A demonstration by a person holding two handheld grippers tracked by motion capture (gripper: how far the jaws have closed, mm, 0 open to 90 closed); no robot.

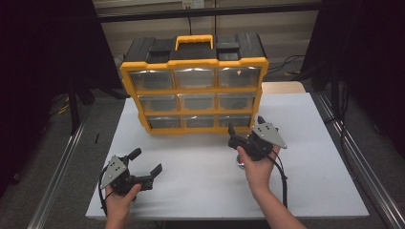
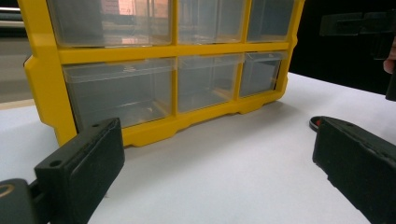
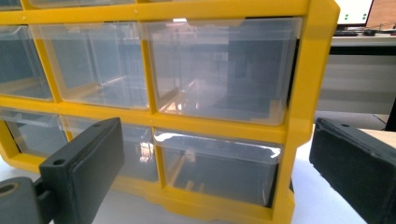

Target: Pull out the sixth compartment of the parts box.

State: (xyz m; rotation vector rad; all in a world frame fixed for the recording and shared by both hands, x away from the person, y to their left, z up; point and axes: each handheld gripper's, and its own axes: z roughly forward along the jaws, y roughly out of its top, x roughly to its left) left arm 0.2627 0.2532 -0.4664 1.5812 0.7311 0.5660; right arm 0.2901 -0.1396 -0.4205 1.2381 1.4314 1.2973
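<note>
- One white table (image 1: 305,157), and at its far edge sits one yellow organizer (image 1: 193,83) with nine clear drawers, three rows of three.
- Right gripper (image 1: 246,125) just before the organizer's bottom-right drawer (image 3: 219,168), jaws spread, empty.
- Left gripper (image 1: 146,160) well in front of the organizer, jaws apart, empty.

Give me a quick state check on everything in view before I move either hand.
Drawer organizer: upright on the table, all nine clear drawers shut, looking empty.
Carry handle: folded down on top.
Left gripper: jaws open, holding nothing, back from the organizer.
Right gripper: jaws open, holding nothing, close to the lower right drawers.
</note>
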